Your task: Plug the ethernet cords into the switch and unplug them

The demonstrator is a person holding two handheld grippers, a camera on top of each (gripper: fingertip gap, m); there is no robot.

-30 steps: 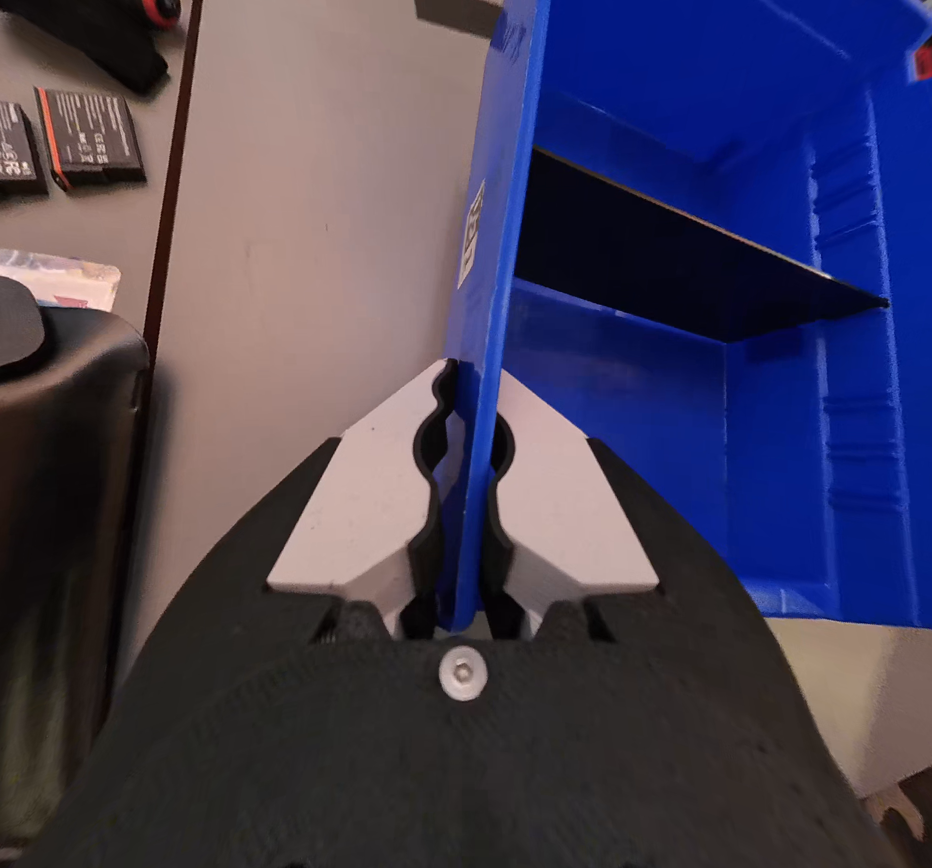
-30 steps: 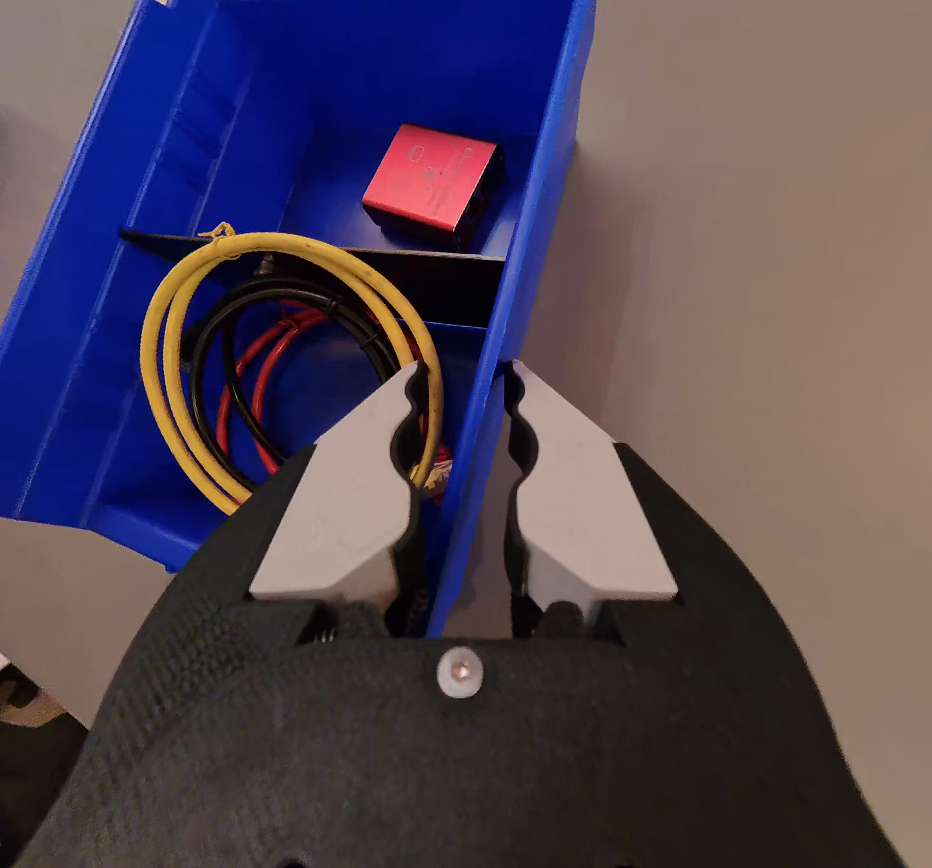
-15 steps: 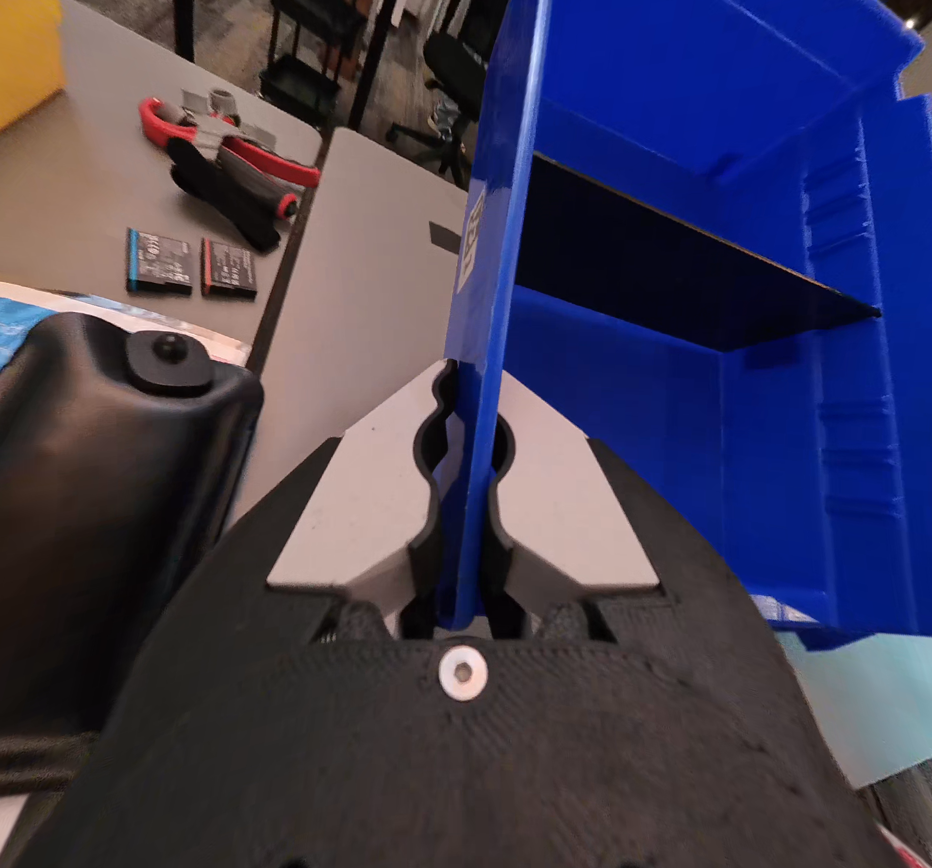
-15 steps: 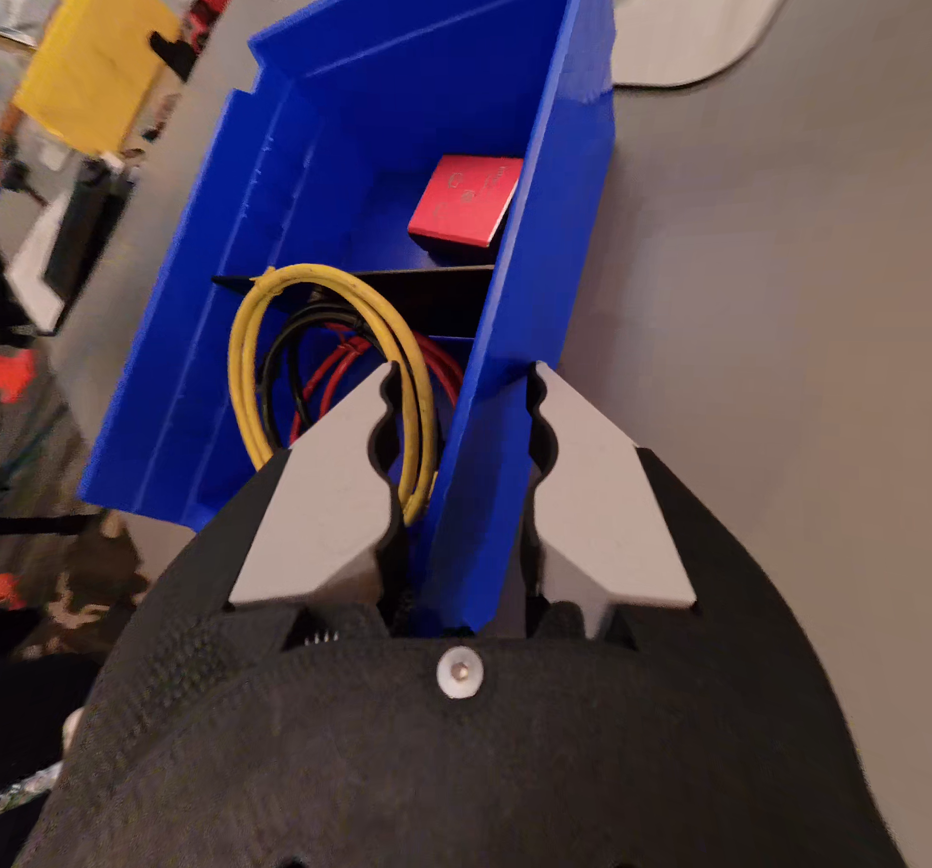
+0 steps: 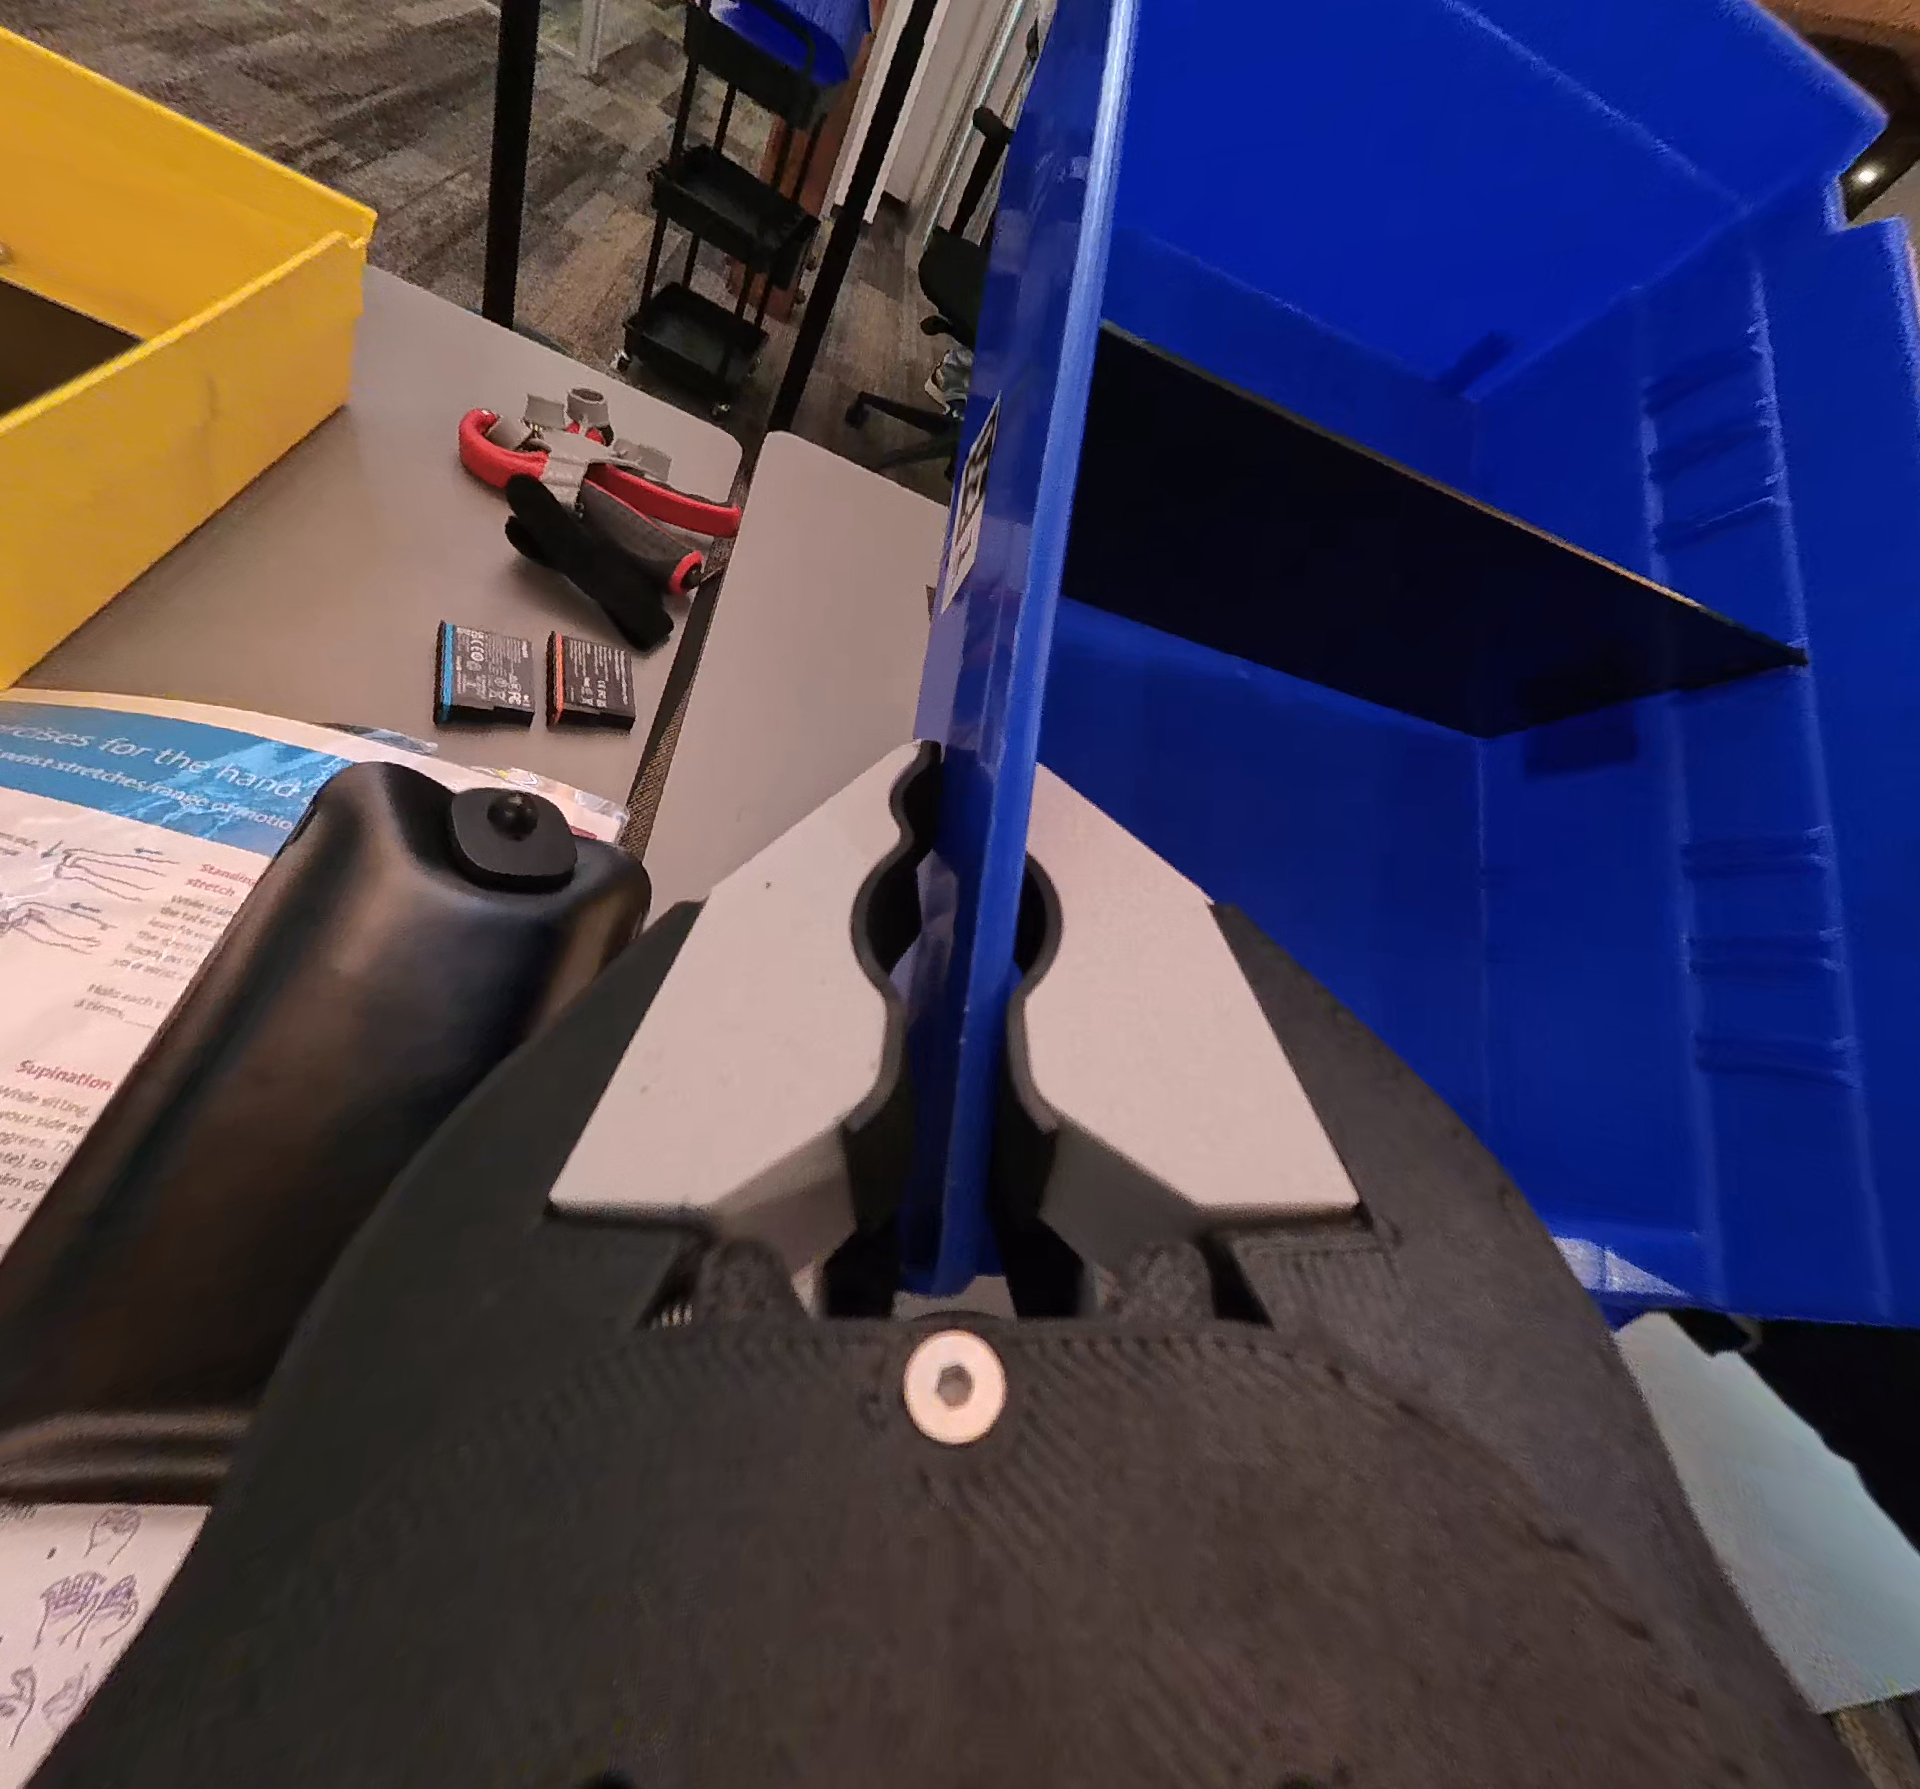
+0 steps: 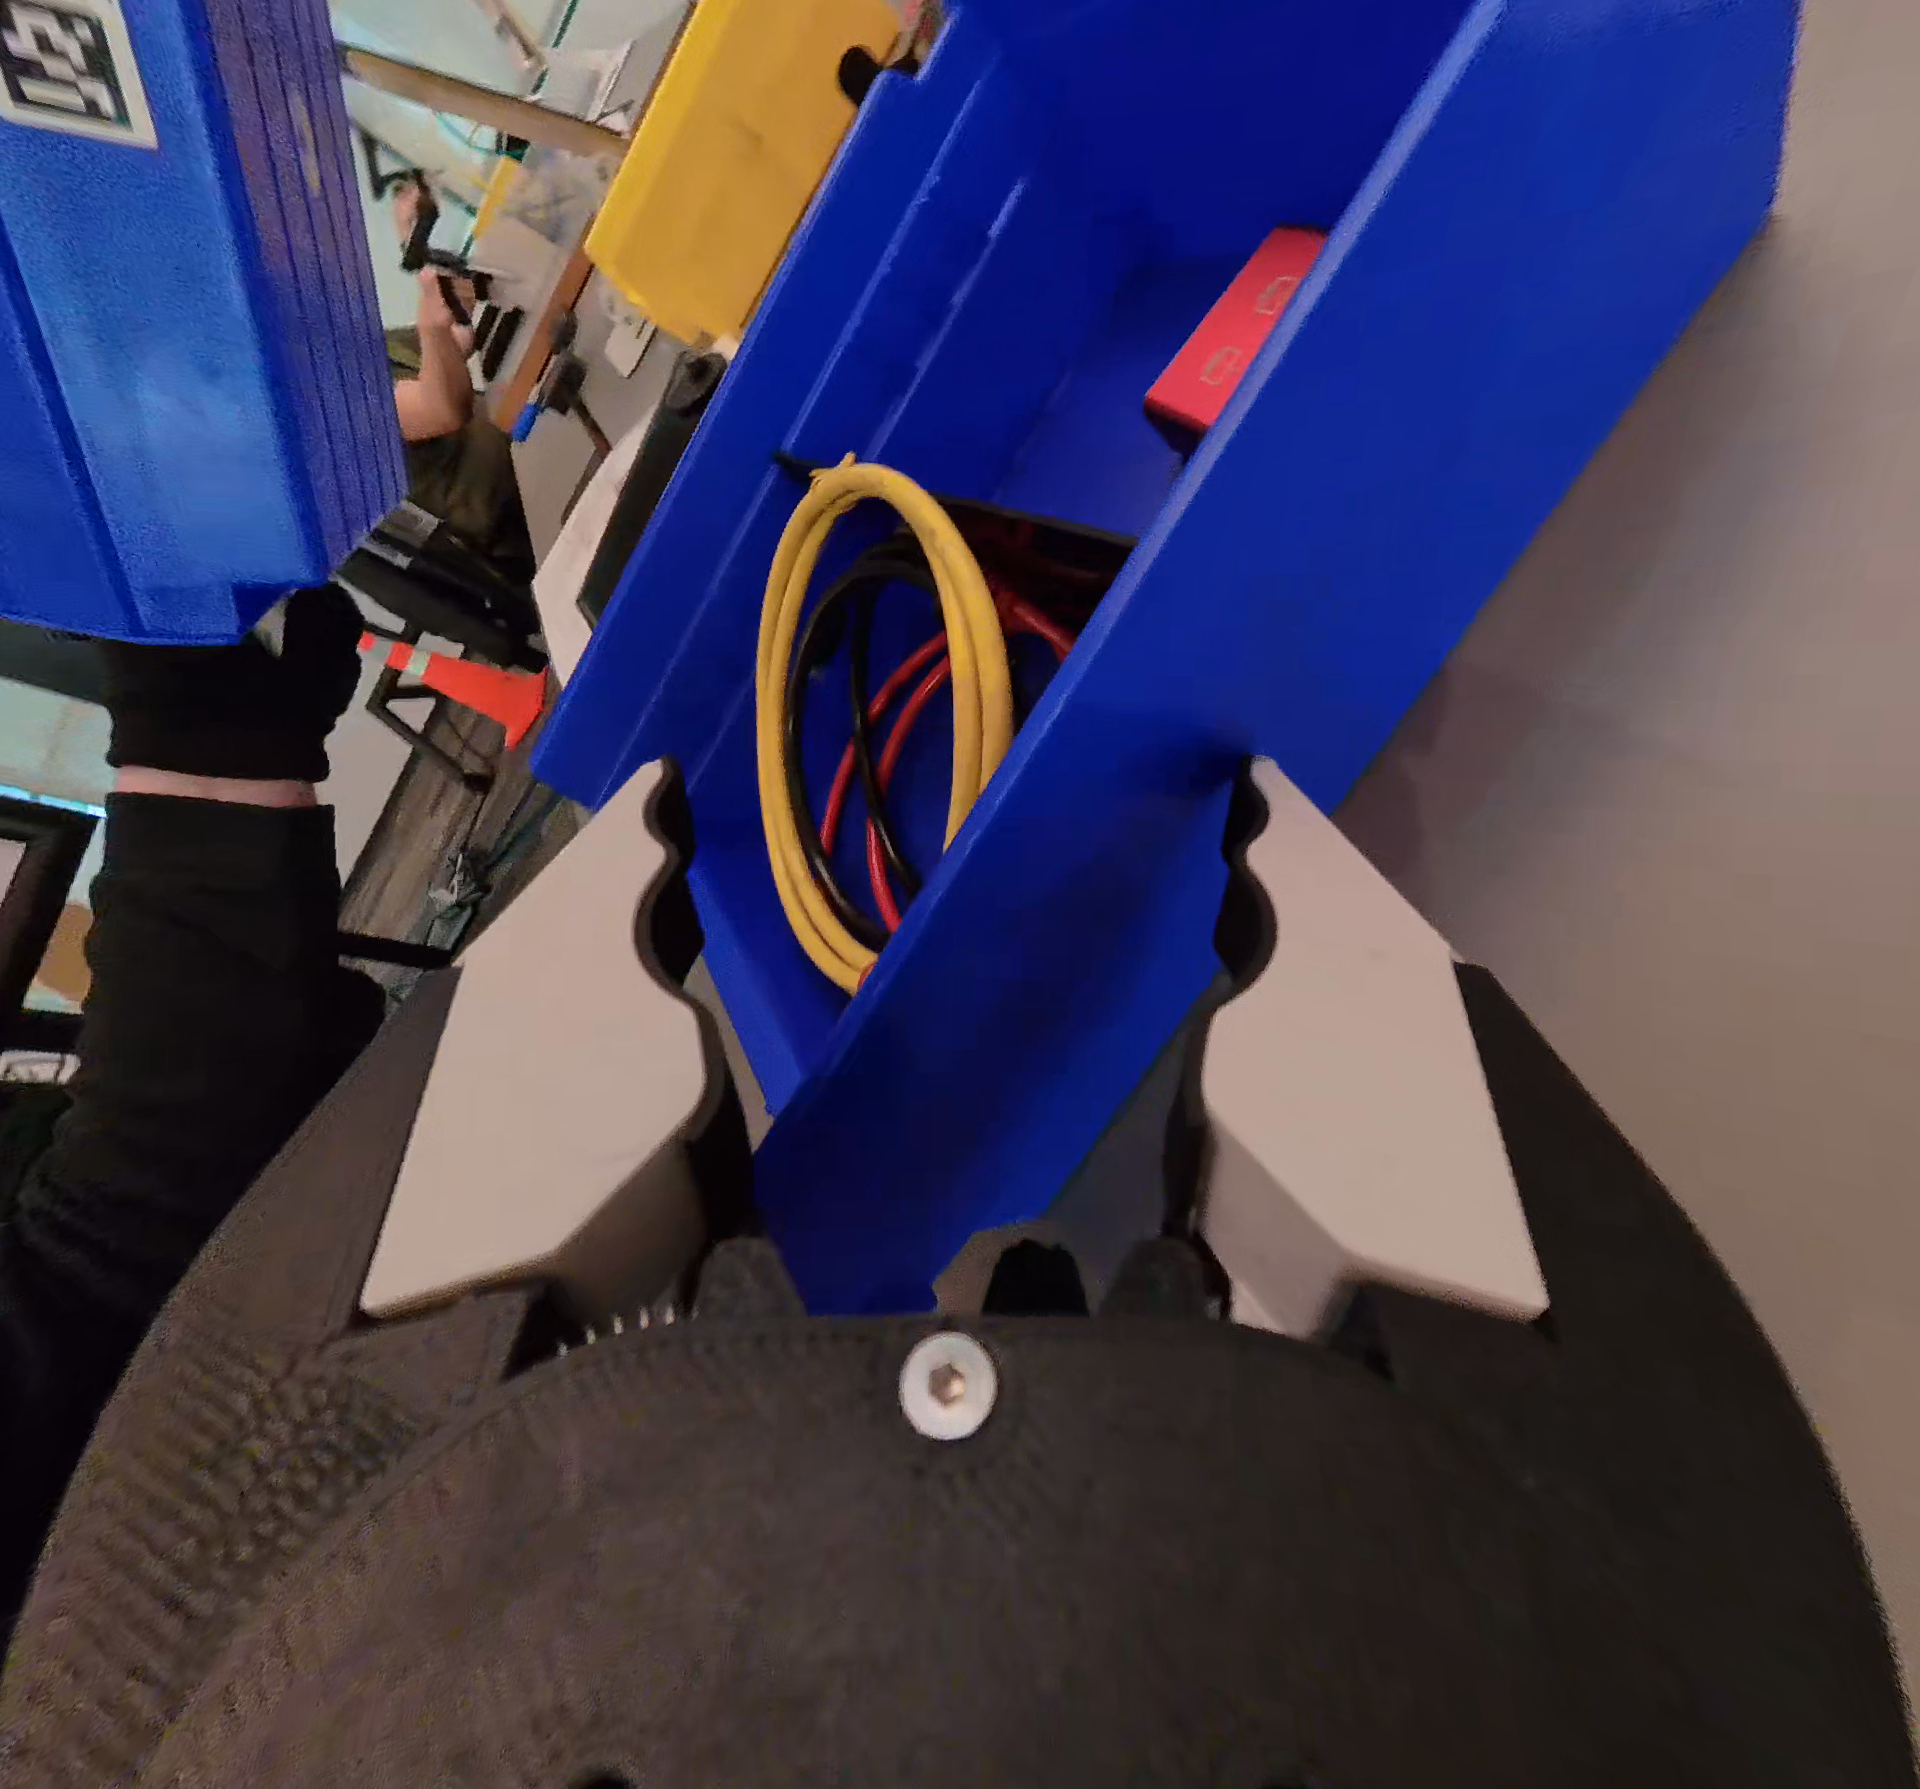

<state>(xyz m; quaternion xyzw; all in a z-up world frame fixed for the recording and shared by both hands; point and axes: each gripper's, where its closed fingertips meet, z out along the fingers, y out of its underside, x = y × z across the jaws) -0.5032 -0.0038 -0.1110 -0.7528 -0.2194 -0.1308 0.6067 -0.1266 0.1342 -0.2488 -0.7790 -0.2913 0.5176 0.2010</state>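
An empty blue bin (image 5: 1558, 960) is clamped by its side wall in the left gripper (image 5: 961, 970), while the right gripper (image 6: 951, 908) spreads wide around a second bin's wall (image 6: 1351, 617) (red switch (image 6: 1236, 337) beyond its divider, coiled ethernet cords (image 6: 883, 700) nearer).

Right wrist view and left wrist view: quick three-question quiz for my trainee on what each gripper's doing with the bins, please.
1. True or false: the left gripper is shut on a wall of the empty blue bin.
2. In the second blue bin, the red switch lies: A) among the cords; B) across the black divider from the cords; C) outside the bin.
3. Fill in: the right gripper is ____ (open or shut).
Key: 1 true; 2 B; 3 open.
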